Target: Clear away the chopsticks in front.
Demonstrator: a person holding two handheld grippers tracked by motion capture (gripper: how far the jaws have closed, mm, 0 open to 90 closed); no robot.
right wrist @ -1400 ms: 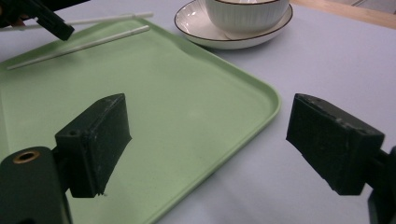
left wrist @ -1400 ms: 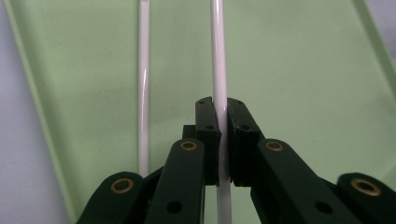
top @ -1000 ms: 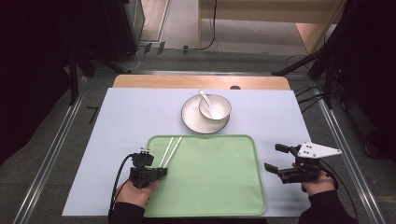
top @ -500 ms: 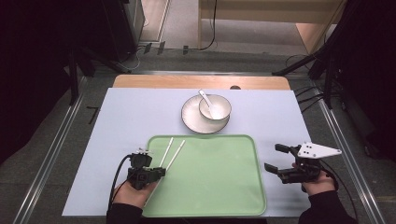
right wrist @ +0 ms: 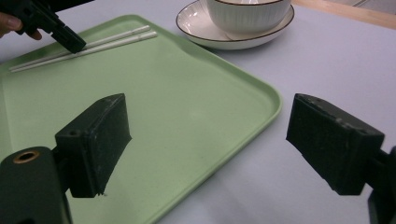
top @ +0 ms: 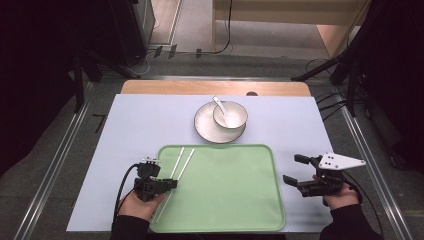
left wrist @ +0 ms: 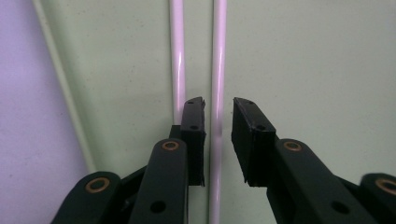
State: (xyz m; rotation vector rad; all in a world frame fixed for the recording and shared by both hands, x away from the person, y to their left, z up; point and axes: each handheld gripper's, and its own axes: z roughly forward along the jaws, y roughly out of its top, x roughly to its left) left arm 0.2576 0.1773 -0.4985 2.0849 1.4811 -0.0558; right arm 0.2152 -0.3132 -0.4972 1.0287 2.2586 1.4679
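Two slim white chopsticks (left wrist: 218, 56) (parallel, on green tray (top: 235, 200)); left tool (left wrist: 218, 126) spread, just been opening.

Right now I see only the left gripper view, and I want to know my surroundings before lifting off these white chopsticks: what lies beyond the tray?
Observer: Past the green tray's far rim stands a white bowl on a plate, with a white spoon in it.
Operator: Where's the other gripper?
Observer: The right gripper hangs open right of the tray, holding nothing.
Operator: How do the chopsticks lie overall?
Observer: Both chopsticks lie along the tray's left side, pointing toward the plate. The left gripper, its jaws just been opening, sits near their middle.
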